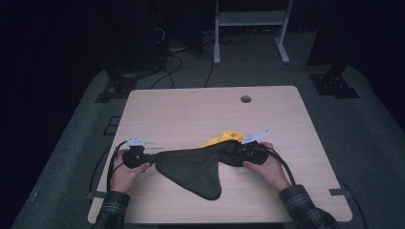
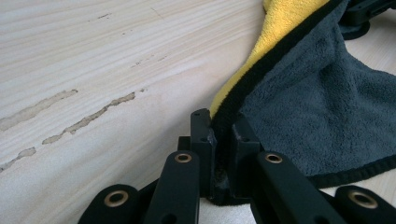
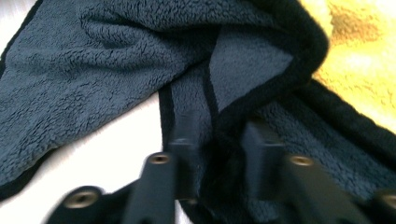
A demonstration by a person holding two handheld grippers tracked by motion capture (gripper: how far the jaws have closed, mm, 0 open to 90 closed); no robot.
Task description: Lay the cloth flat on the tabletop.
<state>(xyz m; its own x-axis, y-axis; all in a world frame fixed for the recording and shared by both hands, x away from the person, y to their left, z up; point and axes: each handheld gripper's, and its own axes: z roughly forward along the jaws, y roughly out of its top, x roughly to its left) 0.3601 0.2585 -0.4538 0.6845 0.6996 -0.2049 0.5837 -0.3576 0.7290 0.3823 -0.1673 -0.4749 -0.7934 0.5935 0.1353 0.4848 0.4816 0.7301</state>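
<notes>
A dark grey fleece cloth [image 1: 191, 168] with a black hem and a yellow underside [image 1: 224, 137] lies stretched across the near half of the wooden table [image 1: 191, 109]. My left gripper [image 1: 152, 160] is shut on the cloth's left corner; in the left gripper view the jaws [image 2: 222, 126] pinch the black hem, with the yellow side [image 2: 280, 28] running away beyond. My right gripper [image 1: 229, 151] holds the opposite end. In the right gripper view, which is blurred, a bunched fold of hem [image 3: 219, 135] fills the gap between the jaws. The cloth's loose corner points toward the table's front edge.
A round cable hole [image 1: 245, 99] sits near the table's far edge. Worn pale streaks [image 2: 84, 119] mark the wood left of my left gripper. Beyond the table are a white metal frame [image 1: 250, 28], cables on the floor and dark stands.
</notes>
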